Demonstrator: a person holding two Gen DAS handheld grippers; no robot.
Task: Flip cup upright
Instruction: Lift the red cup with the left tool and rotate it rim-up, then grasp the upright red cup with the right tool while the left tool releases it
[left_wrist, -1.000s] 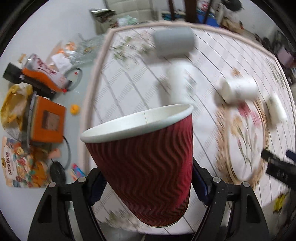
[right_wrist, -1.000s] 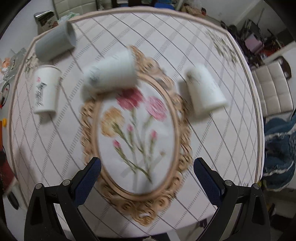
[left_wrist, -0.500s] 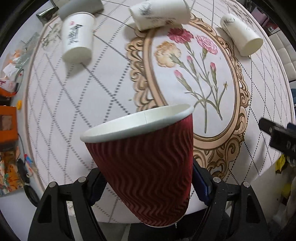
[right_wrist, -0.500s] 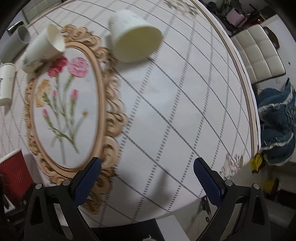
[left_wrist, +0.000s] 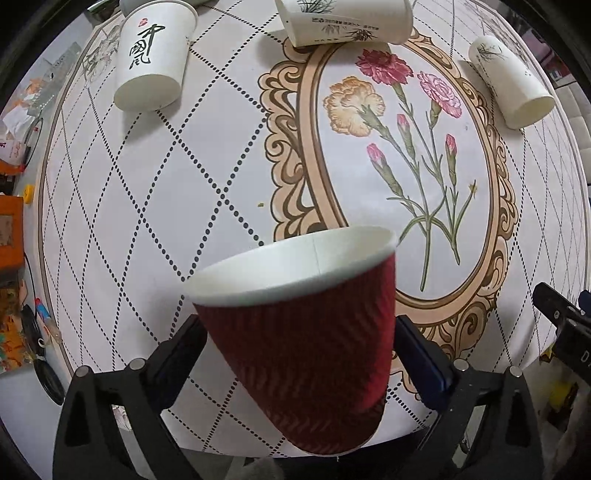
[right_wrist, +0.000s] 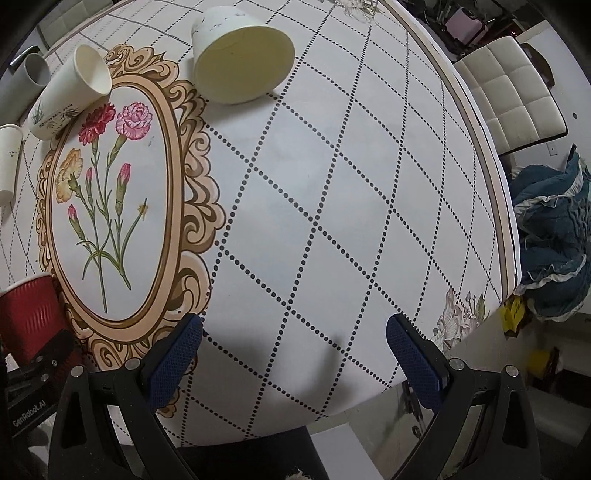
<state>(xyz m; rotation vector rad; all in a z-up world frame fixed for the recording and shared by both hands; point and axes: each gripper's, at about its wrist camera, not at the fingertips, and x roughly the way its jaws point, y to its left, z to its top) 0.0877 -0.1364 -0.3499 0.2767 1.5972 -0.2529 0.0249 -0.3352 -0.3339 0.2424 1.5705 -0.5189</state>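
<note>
My left gripper (left_wrist: 295, 350) is shut on a red ribbed paper cup (left_wrist: 306, 343), held mouth-up and slightly tilted above the near edge of the table; the cup also shows at the left of the right wrist view (right_wrist: 26, 317). My right gripper (right_wrist: 293, 350) is open and empty over the near right part of the table. A cream paper cup (right_wrist: 240, 55) lies on its side beyond it, mouth towards me; it also shows in the left wrist view (left_wrist: 511, 81).
The round table (right_wrist: 332, 184) has a flower medallion cloth. Two more white cups lie on their sides (left_wrist: 153, 59) (left_wrist: 347, 20), and a grey cup (right_wrist: 29, 74) lies far left. A white chair (right_wrist: 509, 99) and blue cloth (right_wrist: 554, 240) stand right. Clutter lies on the floor (left_wrist: 14, 221).
My left gripper with the red cup has come lower and nearer the table. My right gripper has swung right and moved closer to the table, then held almost still.
</note>
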